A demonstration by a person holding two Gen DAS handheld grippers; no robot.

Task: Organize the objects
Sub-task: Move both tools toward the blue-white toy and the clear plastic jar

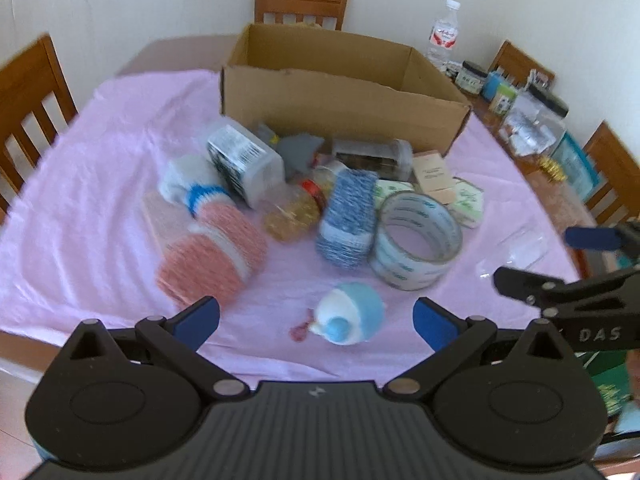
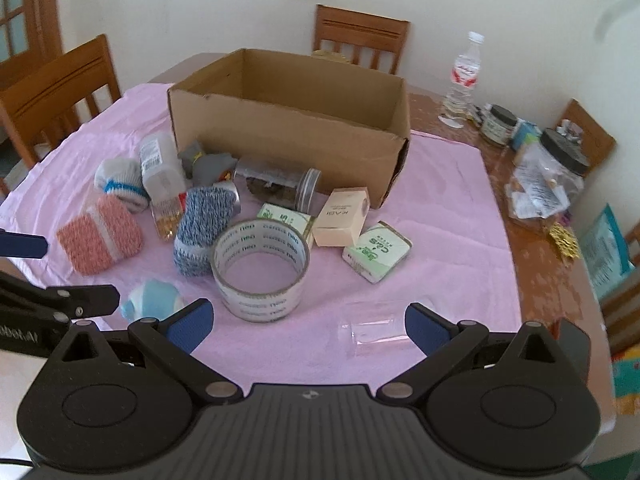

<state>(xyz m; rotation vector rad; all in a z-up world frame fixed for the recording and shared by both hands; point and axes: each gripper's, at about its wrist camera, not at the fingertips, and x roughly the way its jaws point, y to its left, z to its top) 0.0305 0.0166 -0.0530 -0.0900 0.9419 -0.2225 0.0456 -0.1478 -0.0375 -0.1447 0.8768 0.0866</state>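
An open cardboard box (image 1: 340,96) (image 2: 288,128) stands at the back of a pink cloth. In front of it lies a heap: a tape roll (image 1: 416,240) (image 2: 260,268), a blue knit roll (image 1: 348,220) (image 2: 204,228), a pink knit roll (image 1: 212,256) (image 2: 100,236), a white-blue sock (image 1: 192,188) (image 2: 120,184), jars, a beige carton (image 2: 344,220) and green tissue packs (image 2: 378,252). A blue-white ball (image 1: 348,316) (image 2: 152,300) lies nearest. My left gripper (image 1: 316,320) is open just before the ball. My right gripper (image 2: 308,324) is open before a clear cup (image 2: 372,328).
Wooden chairs (image 2: 360,36) ring the table. A water bottle (image 2: 464,76), jars (image 2: 560,176) and packets crowd the bare right side of the table (image 2: 532,280). The right gripper shows in the left wrist view (image 1: 560,264).
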